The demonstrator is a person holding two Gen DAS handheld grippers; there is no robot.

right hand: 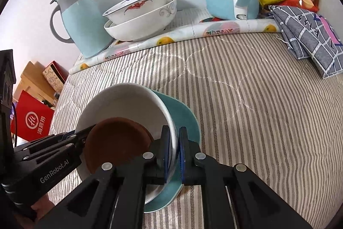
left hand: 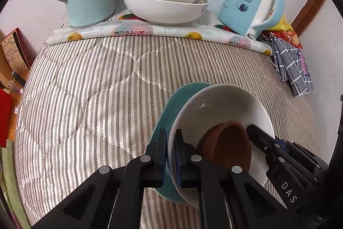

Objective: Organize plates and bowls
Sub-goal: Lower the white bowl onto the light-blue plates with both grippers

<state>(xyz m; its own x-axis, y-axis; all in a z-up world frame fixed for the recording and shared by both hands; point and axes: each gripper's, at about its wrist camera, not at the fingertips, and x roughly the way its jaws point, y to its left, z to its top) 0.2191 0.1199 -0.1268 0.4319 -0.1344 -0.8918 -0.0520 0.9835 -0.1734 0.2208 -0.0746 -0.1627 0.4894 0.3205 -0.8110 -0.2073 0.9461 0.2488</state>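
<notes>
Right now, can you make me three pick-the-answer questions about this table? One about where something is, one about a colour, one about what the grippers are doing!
1. Where is the brown dish?
A. Inside the white bowl
B. Under the kettle
C. On the checked cloth

2. What colour is the plate under that bowl?
A. Red
B. Teal
C. Yellow

3. What are the left gripper and right gripper doing?
A. Hanging open
B. Holding a kettle
C. Each shut on the stack's rim

Answers: 1 A, the dish lies in the bowl; 2 B, teal shows beneath the white; 3 C, fingers pinch opposite rims.
</notes>
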